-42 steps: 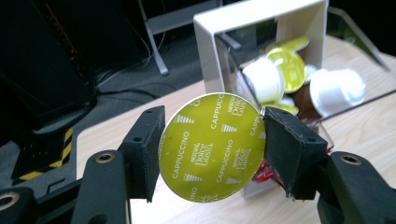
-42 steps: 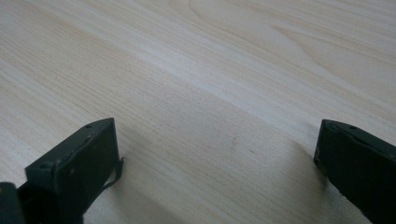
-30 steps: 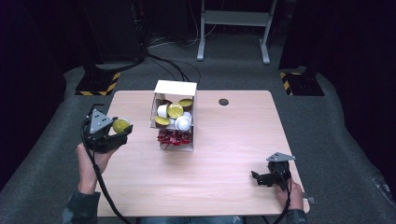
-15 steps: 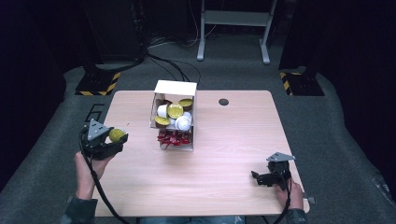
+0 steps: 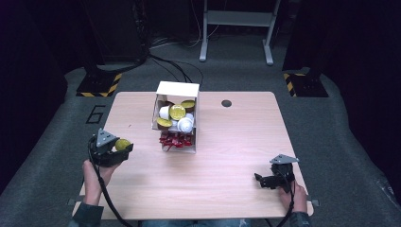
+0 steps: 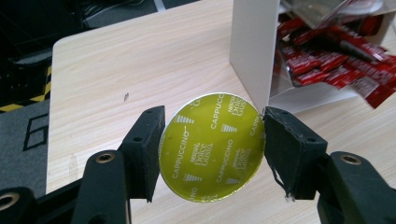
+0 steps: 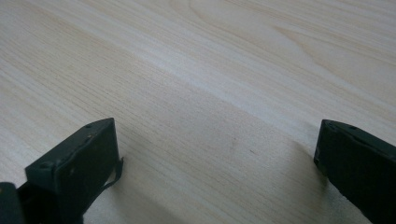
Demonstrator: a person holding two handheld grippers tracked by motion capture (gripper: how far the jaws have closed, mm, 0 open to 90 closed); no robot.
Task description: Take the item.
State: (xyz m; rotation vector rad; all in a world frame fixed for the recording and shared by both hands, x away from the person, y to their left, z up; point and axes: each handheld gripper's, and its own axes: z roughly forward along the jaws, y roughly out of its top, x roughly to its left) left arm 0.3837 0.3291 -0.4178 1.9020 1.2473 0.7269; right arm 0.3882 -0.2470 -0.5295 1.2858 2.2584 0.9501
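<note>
My left gripper (image 5: 122,147) is shut on a coffee capsule (image 6: 211,147) with a yellow-green foil lid printed "Cappuccino"; the capsule (image 5: 122,144) sits between the jaws over the table's left side, left of the box. The white cardboard box (image 5: 177,90) stands at the table's middle back, open toward me, holding several capsules (image 5: 177,112) with yellow-green and white lids and a heap of red sachets (image 5: 176,140). In the left gripper view the box wall (image 6: 252,51) and red sachets (image 6: 336,60) lie just beyond the capsule. My right gripper (image 5: 259,179) rests open on the table at the front right, its jaws wide apart with bare wood between them (image 7: 215,154).
The light wooden table (image 5: 236,142) has a small dark round hole (image 5: 226,103) near its back edge. Grey floor surrounds it, with black-and-yellow striped stand bases (image 5: 99,84) behind and a metal frame (image 5: 236,33) at the back.
My left gripper, still holding the capsule, has drawn back toward me and down the left side of the table, away from the box. The right gripper has stayed put.
</note>
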